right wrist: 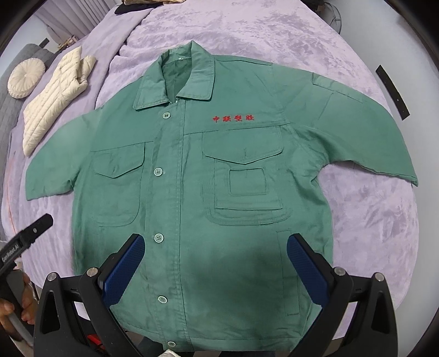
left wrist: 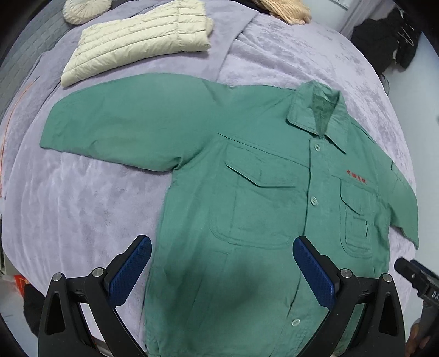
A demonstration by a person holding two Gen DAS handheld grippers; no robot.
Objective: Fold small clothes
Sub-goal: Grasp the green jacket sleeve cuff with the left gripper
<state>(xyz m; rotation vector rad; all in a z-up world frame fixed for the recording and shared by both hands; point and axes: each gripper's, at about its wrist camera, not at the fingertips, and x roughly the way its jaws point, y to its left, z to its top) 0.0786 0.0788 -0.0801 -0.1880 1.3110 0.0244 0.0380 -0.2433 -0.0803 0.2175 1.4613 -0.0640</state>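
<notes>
A green button-up work shirt (left wrist: 247, 197) (right wrist: 192, 170) lies flat and face up on a lilac blanket, sleeves spread out, collar at the far end, red embroidered characters (right wrist: 233, 118) on its chest. My left gripper (left wrist: 222, 244) hovers open above the shirt's lower left part, nothing between its blue pads. My right gripper (right wrist: 215, 243) hangs open over the lower front near the hem, also holding nothing. The left gripper's tip (right wrist: 35, 226) shows at the left edge of the right wrist view, the right gripper's tip (left wrist: 414, 274) at the right edge of the left wrist view.
A folded cream quilted jacket (left wrist: 137, 41) (right wrist: 52, 98) lies on the lilac blanket (left wrist: 82, 208) beyond the shirt's left sleeve. A round cream cushion (right wrist: 26, 78) sits behind it. A tan garment (left wrist: 288, 11) lies at the far edge. A hand (right wrist: 16, 310) grips the left tool.
</notes>
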